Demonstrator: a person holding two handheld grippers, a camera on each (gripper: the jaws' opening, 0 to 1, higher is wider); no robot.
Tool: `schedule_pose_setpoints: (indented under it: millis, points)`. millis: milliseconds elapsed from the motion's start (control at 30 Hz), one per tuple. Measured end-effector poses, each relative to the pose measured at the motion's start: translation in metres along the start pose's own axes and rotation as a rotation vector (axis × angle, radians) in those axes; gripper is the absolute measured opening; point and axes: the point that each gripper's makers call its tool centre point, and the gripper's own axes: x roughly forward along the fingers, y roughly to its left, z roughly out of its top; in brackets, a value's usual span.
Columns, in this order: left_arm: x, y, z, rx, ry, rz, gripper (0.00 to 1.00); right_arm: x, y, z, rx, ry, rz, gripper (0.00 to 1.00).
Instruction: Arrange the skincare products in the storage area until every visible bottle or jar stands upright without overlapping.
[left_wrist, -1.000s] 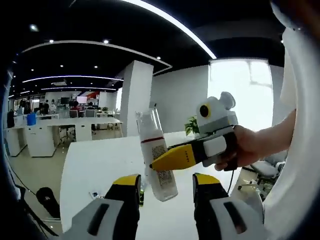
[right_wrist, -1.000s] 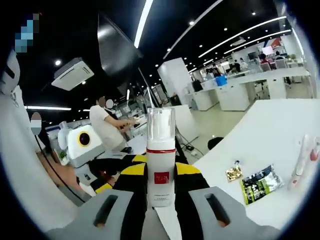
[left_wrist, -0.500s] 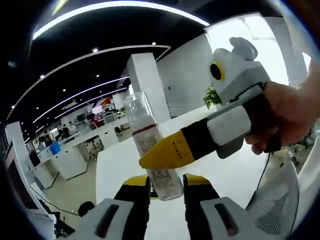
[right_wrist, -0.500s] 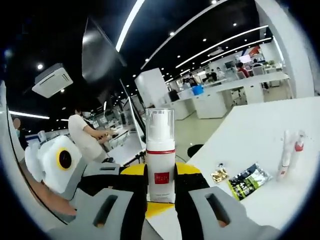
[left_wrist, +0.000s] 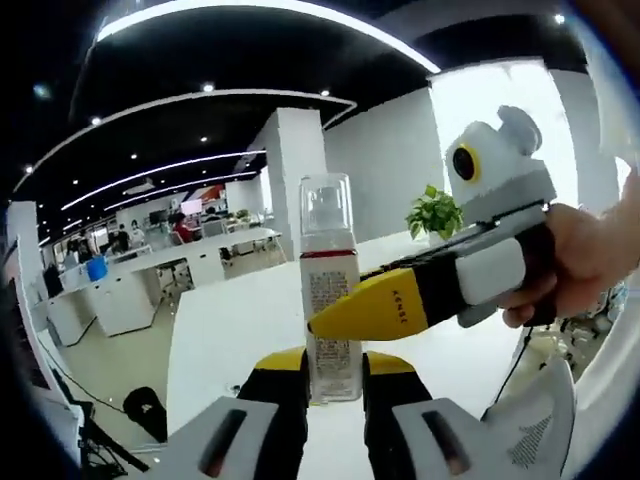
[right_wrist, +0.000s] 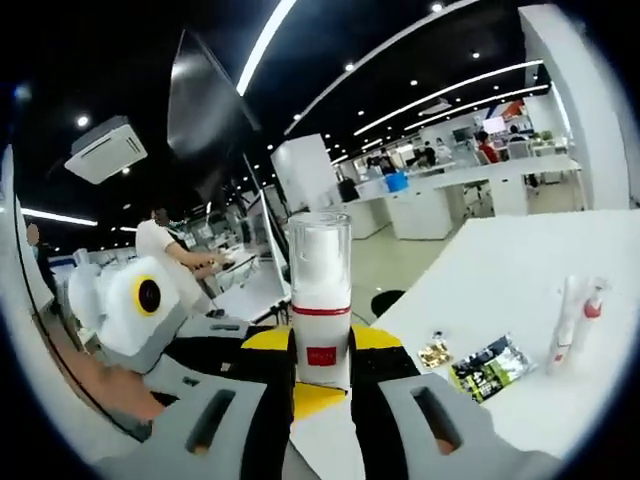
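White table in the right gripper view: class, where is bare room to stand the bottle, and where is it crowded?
Free: the white table beyond the dark sachet. Crowded: the near edge, where the small gold packet, the sachet and two slim tubes lie. Both grippers grip the bottle.

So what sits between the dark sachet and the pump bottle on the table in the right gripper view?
A small gold wrapped item lies on the white table between the dark sachet and the held pump bottle.

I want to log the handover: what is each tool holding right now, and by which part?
Both hold one pump bottle. The left tool clamps its base. The right tool grips the body below the red band.
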Motion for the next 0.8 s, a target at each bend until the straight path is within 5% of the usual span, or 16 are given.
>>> schedule_pose_setpoints:
  millis: [167,433,800]
  points:
    - [-0.003,-0.007,0.006,-0.168,-0.061,-0.130,0.18,-0.002,0.006,0.004,-0.040,0.019,0.076,0.25]
    - [-0.012,-0.035,0.011,-0.235,-0.073,-0.368,0.18,-0.014,0.019,0.015,-0.011,0.020,0.228,0.24]
    - [-0.023,-0.050,0.011,-0.285,-0.076,-0.495,0.18,-0.028,0.034,0.009,-0.083,0.132,0.355,0.23]
